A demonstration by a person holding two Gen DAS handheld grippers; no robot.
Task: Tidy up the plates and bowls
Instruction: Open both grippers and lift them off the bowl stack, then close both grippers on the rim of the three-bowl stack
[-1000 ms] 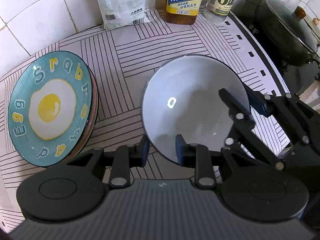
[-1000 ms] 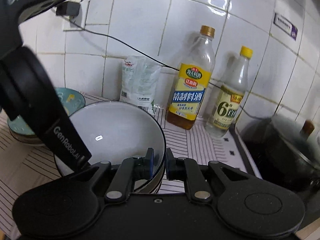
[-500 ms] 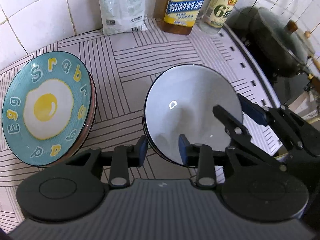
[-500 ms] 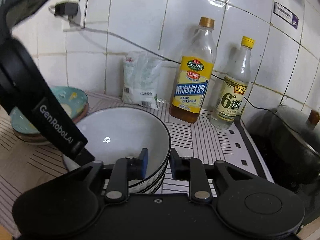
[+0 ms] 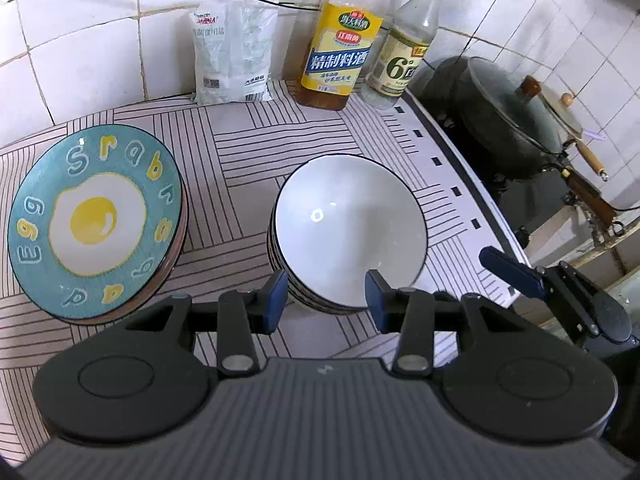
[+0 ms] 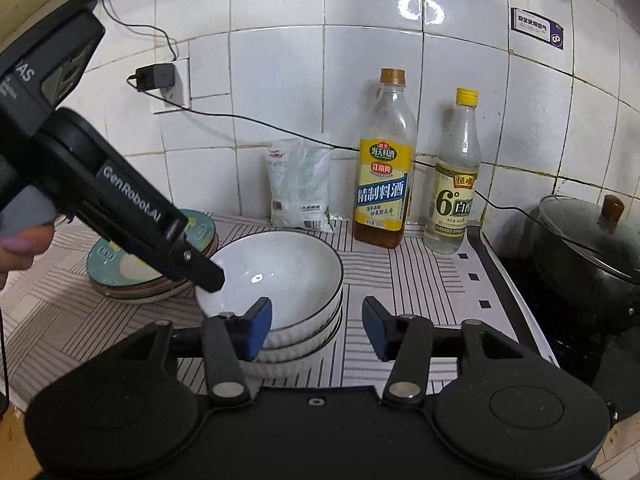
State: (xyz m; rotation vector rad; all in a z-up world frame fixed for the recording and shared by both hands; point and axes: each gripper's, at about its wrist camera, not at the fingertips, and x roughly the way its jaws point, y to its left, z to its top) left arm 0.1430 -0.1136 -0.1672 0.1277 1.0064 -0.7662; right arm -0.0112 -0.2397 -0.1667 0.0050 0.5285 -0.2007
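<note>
Both stacks stand complete: the bowls [image 5: 350,232] nested on the mat [image 5: 256,148], the plates [image 5: 94,216] piled just beside them. Your left gripper [image 5: 326,300] and right gripper [image 6: 316,328] are opening, holding nothing. No loose dishes remain visible.

Home kitchen: tiled wall [image 6: 280,80], lidded pot [image 6: 592,256], cooking-wine bottle [image 6: 384,176]

White glazed wall tiles [image 6: 280,80] with dark grout back the desk [image 5: 256,148], which wears a striped covering. A black cable [image 6: 208,116] trails from a plugged-in adapter [image 6: 154,77].
</note>
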